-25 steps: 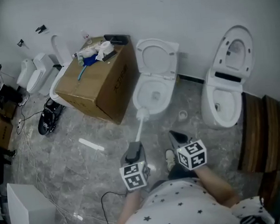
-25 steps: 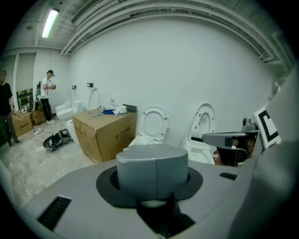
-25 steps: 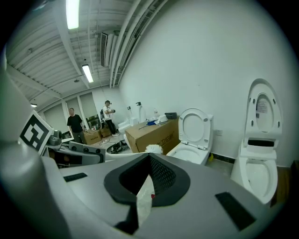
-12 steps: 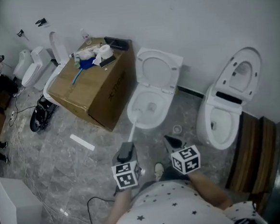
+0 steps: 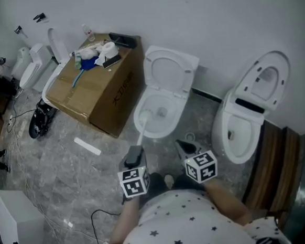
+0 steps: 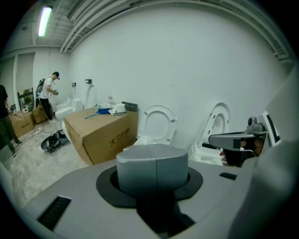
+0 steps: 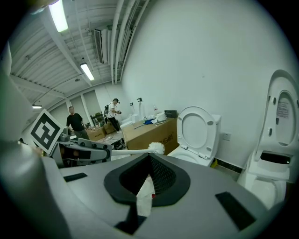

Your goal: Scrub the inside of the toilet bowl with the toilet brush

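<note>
1. The toilet brush slants from the person's front up to the open toilet bowl. Its white bristle head is over the bowl's left inner side, just within the rim. Whether the bristles touch the porcelain cannot be told.
2. The left gripper has its jaws pressed together on the lower end of the brush handle. In the left gripper view the two jaw faces meet along a thin seam and hide the handle behind them.
3. That gripper leans forward and slightly right, in line with the handle, with its marker cube nearest the person's body.
4. The right gripper is held just beside the left one, apart from the brush, and points at the floor in front of the bowl. Its jaws are closed to a point, and a white scrap sits in the recess behind them.
5. The seat lid stands raised against the wall.
6. A cardboard box stands just left of the bowl, and a second toilet stands to the right.
</note>
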Demonstrator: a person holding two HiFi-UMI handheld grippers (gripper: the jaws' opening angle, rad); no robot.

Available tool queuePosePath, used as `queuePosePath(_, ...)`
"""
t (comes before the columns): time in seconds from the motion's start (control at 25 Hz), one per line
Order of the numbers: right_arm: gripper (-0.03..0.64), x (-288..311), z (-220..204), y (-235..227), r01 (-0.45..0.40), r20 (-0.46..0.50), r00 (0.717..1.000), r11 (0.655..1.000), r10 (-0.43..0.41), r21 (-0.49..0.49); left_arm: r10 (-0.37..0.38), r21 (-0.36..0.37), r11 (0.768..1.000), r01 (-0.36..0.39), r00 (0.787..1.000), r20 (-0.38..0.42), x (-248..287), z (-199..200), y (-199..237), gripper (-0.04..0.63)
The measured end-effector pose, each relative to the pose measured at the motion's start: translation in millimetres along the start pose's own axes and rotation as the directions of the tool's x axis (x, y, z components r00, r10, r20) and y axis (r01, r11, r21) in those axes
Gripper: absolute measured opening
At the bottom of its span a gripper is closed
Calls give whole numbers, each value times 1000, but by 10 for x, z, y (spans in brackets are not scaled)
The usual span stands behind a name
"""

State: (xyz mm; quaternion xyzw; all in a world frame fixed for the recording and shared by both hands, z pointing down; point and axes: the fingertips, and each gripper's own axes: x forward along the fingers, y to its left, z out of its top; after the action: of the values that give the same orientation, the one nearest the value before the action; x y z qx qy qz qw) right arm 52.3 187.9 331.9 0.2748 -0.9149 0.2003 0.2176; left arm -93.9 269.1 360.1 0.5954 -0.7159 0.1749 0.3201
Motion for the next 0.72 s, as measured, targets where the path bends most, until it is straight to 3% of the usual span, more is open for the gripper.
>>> queuePosePath(0.72,6,457,53,-657,94,-39,995,990,-90,104,-45,55,997,51,993,-105,1036,318,-5,156)
